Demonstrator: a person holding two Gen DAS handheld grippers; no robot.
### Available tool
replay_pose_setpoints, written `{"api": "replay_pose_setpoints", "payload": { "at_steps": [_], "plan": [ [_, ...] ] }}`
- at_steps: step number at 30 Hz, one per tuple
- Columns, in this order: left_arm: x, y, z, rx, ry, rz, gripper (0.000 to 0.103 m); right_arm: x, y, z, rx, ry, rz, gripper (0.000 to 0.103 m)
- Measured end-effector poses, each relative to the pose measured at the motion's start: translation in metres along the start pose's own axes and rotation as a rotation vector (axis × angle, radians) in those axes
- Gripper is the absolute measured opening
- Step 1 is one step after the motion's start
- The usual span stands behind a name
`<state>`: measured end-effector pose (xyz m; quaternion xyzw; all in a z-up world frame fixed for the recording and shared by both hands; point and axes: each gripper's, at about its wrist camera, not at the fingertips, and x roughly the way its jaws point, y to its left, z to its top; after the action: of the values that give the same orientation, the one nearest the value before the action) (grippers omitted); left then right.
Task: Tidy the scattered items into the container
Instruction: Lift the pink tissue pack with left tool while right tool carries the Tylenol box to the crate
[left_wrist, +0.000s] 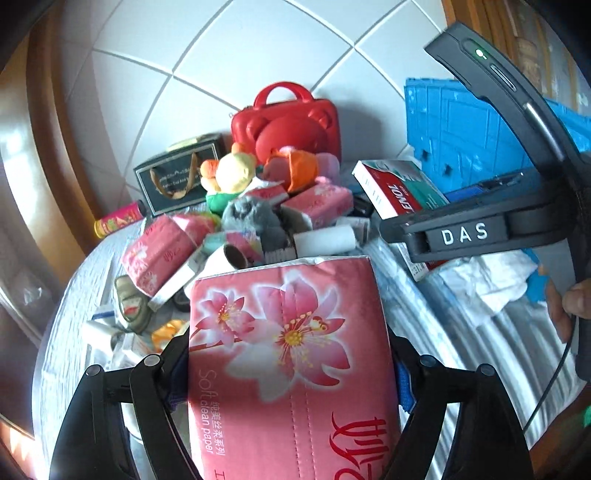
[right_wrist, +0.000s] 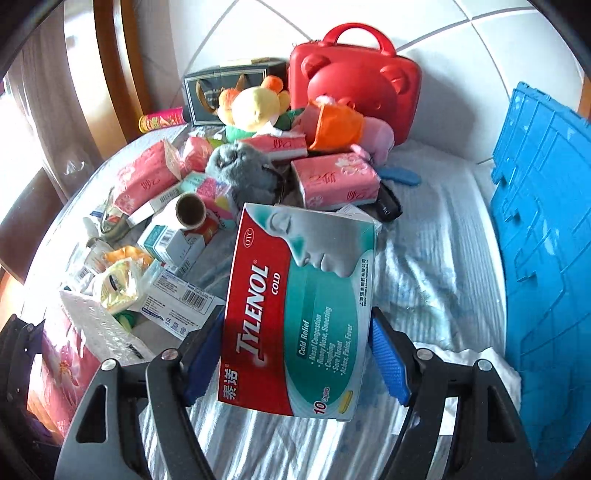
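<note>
My left gripper (left_wrist: 291, 354) is shut on a pink tissue pack with a flower print (left_wrist: 291, 343), held above the striped cloth. My right gripper (right_wrist: 295, 332) is shut on a red and teal Tylenol Cold box (right_wrist: 295, 314); that box (left_wrist: 391, 188) and the right gripper body (left_wrist: 461, 232) also show in the left wrist view. The blue plastic crate (right_wrist: 546, 229) stands at the right, also in the left wrist view (left_wrist: 461, 140). A pile of tissue packs (right_wrist: 336, 177), plush toys (right_wrist: 255, 107), paper rolls (right_wrist: 190, 210) and medicine boxes (right_wrist: 173, 243) lies ahead.
A red bear-shaped case (right_wrist: 354, 77) and a dark gift bag (right_wrist: 221, 88) stand against the white tiled wall. A red and yellow can (right_wrist: 160, 120) lies at the back left. A wooden frame (right_wrist: 114, 59) borders the left. A white crumpled bag (left_wrist: 491, 280) lies near the crate.
</note>
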<state>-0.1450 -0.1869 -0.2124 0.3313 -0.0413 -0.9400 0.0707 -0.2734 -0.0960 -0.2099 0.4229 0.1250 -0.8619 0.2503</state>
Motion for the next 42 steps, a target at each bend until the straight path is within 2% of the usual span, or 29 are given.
{"api": "replay_pose_setpoints", "payload": {
  "at_steps": [10,14,20,28,35,42],
  "plan": [
    [-0.062,0.001,0.059,-0.070,-0.161,0.052,0.082,-0.092,-0.035,0.012,0.024,-0.186,-0.029,0.073],
    [-0.082,-0.007,0.082,-0.057,-0.216,0.029,0.082,-0.137,-0.049,0.009,0.048,-0.267,-0.061,0.073],
    [-0.118,-0.031,0.125,-0.008,-0.308,-0.049,0.082,-0.207,-0.069,0.001,0.117,-0.368,-0.130,0.073],
    [-0.152,-0.097,0.173,0.056,-0.391,-0.143,0.083,-0.293,-0.116,-0.028,0.213,-0.481,-0.278,0.073],
    [-0.176,-0.191,0.205,0.106,-0.453,-0.180,0.083,-0.354,-0.188,-0.056,0.288,-0.552,-0.366,0.073],
    [-0.176,-0.299,0.236,0.118,-0.463,-0.212,0.083,-0.386,-0.281,-0.081,0.309,-0.547,-0.424,0.074]
  ]
}}
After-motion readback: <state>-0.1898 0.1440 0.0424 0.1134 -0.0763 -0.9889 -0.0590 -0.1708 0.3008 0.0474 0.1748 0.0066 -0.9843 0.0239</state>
